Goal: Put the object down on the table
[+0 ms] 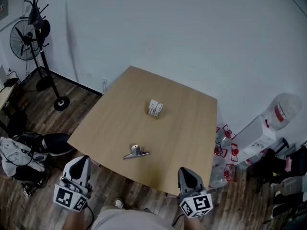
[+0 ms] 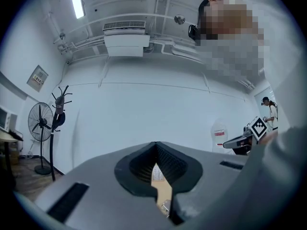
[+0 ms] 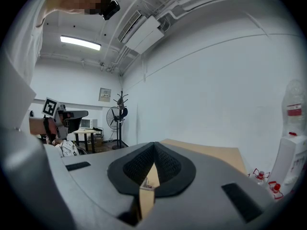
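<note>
A small white printed box stands near the middle of the light wooden table. A silver metal clip-like piece lies closer to the table's front edge. My left gripper hangs just off the front left corner, shut and empty. My right gripper sits at the front right edge, also shut with nothing in it. In the left gripper view the left gripper shows only a thin slit, with the white box beyond it. In the right gripper view the right gripper looks the same, with the table beyond.
A standing fan and a coat stand are at the back left. Bags and shoes lie on the floor at left. Water jugs and red-capped bottles crowd the floor to the right of the table.
</note>
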### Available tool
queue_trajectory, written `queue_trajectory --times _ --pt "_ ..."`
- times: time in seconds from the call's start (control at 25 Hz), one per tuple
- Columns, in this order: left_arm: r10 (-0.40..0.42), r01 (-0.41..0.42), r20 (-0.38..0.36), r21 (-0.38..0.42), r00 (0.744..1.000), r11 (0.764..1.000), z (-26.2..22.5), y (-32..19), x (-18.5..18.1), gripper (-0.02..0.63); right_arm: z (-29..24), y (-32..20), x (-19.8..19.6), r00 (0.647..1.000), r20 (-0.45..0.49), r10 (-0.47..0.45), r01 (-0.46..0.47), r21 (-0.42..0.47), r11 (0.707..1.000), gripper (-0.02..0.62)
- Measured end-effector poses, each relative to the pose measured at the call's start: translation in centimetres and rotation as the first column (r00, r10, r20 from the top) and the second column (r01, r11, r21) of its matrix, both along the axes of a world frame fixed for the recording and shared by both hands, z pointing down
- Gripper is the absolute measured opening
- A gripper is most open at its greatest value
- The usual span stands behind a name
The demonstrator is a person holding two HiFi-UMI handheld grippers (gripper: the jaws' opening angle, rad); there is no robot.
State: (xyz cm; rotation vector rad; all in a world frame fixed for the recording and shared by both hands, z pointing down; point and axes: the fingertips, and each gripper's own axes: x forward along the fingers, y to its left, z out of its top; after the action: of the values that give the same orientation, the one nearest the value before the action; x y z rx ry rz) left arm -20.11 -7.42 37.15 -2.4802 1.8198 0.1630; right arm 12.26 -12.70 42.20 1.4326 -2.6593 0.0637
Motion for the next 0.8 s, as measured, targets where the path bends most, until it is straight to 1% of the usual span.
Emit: queue_trajectory --times 0.4,0.64,0.8 --pt "0.021 -0.021 -0.007 0.001 1.0 1.0 0.0 0.0 -0.3 0.006 -0.1 0.6 -0.6 1.0 -0.018 -0.002 0.002 0.001 1.0 -0.002" --pt "0.017 -0.017 -0.01 0.005 1.0 1.0 -0.1 0.3 -0.7 0.006 -0.3 0.7 -1.1 1.0 -0.019 -0.005 0.006 0.007 1.0 -0.002" --pt "0.011 -0.011 -0.026 0.01 1.0 1.0 -0.1 0.4 -1.1 0.006 -0.2 0.7 -1.4 1.0 -0.02 -0.009 0.009 0.01 1.0 -0.002"
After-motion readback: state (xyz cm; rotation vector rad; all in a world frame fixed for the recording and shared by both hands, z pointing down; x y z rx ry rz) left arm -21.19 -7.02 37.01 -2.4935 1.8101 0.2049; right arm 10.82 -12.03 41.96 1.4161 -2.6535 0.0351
